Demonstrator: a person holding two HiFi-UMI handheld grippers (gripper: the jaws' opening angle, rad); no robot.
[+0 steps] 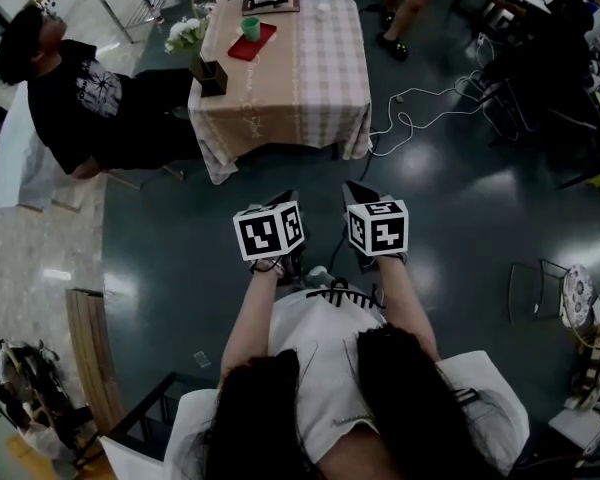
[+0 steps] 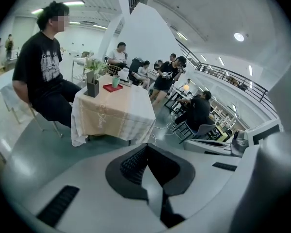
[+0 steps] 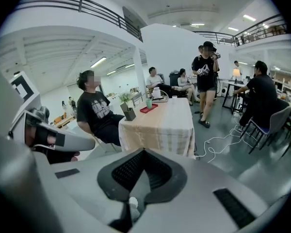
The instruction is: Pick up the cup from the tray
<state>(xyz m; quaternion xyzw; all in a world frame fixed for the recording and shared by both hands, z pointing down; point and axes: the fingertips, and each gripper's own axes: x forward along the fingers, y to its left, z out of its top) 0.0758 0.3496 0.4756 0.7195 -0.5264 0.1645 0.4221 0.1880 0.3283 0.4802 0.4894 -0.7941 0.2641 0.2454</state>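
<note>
1. Holds left gripper (image 1: 288, 203) with jaws together, empty.
2. Holds right gripper (image 1: 354, 190) beside it, jaws likewise closed, empty.
3. Faces green cup (image 1: 251, 28) upright on red tray (image 1: 263, 46) atop far table (image 1: 310, 78), well apart from both.

Well ahead of the fingers (image 1: 358, 196): a green cup (image 1: 251, 28), a red tray (image 1: 242, 50), a beige tablecloth (image 1: 310, 78) with pale checks.

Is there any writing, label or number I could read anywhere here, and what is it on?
Nothing is readable.
Shirt of the seated person: pale print, too blurred.
Tablecloth: faint script on its front, too small.
Left cube and right cube: square patterns, no letters.
</note>
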